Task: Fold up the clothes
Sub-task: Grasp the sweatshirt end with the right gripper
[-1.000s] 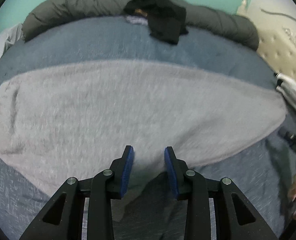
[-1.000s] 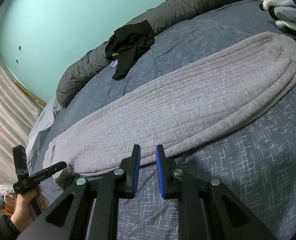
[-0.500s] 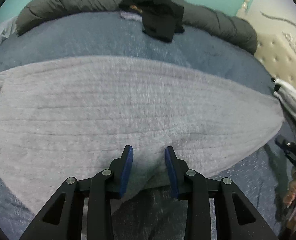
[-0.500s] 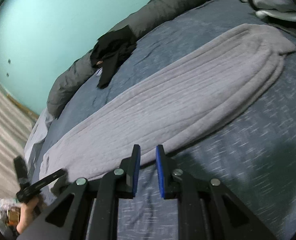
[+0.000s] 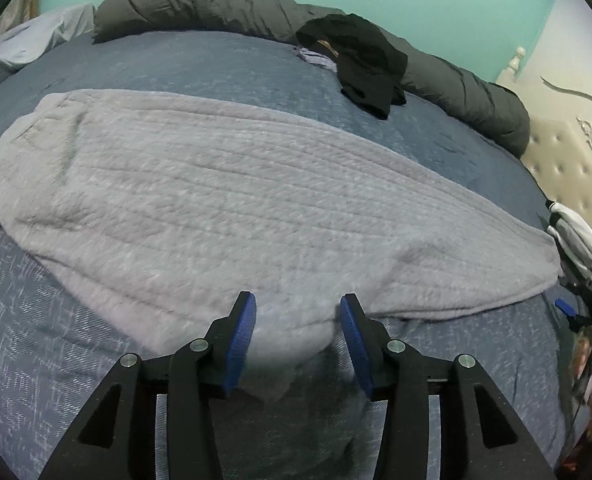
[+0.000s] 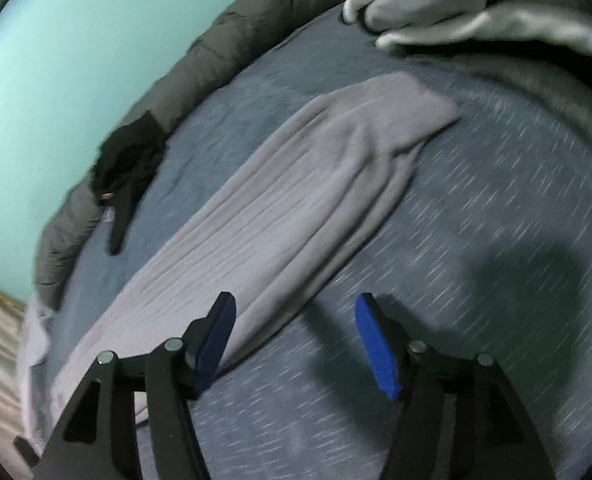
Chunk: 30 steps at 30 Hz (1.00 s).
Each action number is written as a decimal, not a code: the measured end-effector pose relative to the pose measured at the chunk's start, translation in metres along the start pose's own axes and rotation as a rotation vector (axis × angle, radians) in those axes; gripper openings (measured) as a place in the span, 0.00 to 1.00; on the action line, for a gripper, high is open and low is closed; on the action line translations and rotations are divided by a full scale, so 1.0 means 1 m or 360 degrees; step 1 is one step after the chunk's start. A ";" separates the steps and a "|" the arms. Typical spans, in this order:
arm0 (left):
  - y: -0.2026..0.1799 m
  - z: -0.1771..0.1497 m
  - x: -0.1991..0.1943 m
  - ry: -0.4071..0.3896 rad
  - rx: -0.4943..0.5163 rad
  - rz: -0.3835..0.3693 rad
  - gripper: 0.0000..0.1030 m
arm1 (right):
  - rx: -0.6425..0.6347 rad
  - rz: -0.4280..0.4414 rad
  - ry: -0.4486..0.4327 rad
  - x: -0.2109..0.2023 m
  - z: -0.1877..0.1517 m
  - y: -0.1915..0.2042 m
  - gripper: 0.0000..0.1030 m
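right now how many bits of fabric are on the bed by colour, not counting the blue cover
Grey: 2, the ribbed grey garment and the dark grey rolled duvet
Black: 1, the black garment
White: 1, the white bundle
Total: 4

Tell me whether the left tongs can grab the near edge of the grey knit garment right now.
Probably yes: the left tongs are open with the grey knit garment's near edge bunched between the blue pads, nothing in the way.
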State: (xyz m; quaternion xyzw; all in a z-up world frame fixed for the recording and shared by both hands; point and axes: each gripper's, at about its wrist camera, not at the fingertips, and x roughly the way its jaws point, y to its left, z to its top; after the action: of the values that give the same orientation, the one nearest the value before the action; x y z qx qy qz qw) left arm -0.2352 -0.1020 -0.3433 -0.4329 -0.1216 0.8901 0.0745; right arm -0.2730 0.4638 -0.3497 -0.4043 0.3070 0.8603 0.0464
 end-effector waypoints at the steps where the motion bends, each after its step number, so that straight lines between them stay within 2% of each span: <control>1: 0.000 -0.001 -0.001 -0.0005 0.0010 0.0002 0.46 | 0.0007 -0.0020 0.0000 0.001 0.006 -0.003 0.62; 9: 0.008 0.006 -0.013 -0.0054 0.0003 -0.0034 0.52 | 0.0121 -0.0159 0.0058 0.022 0.045 -0.026 0.64; 13: 0.018 0.008 -0.017 -0.0072 -0.0027 -0.0040 0.52 | 0.0224 -0.0153 0.0065 0.030 0.053 -0.037 0.64; 20: 0.033 0.014 -0.024 -0.0104 -0.0060 -0.0047 0.52 | 0.0150 -0.0196 0.0041 0.037 0.063 -0.030 0.64; 21: 0.035 0.015 -0.025 -0.0109 -0.0060 -0.0046 0.52 | 0.0136 -0.0201 0.0035 0.039 0.066 -0.028 0.62; 23: 0.039 0.017 -0.027 -0.0119 -0.0070 -0.0041 0.52 | 0.0102 -0.0187 0.0018 0.036 0.064 -0.024 0.31; 25: 0.045 0.019 -0.031 -0.0132 -0.0084 -0.0036 0.52 | 0.0043 -0.0187 -0.0003 0.032 0.063 -0.017 0.19; 26: 0.047 0.020 -0.032 -0.0138 -0.0091 -0.0034 0.52 | 0.0014 -0.0187 -0.0014 0.029 0.062 -0.013 0.15; 30: 0.059 0.022 -0.040 -0.0159 -0.0116 -0.0025 0.52 | -0.0086 -0.0150 -0.0066 0.014 0.063 0.007 0.12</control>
State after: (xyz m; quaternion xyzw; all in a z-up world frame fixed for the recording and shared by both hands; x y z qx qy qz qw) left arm -0.2301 -0.1715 -0.3167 -0.3893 -0.1609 0.9050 0.0594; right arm -0.3264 0.4914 -0.3254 -0.4016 0.2634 0.8732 0.0823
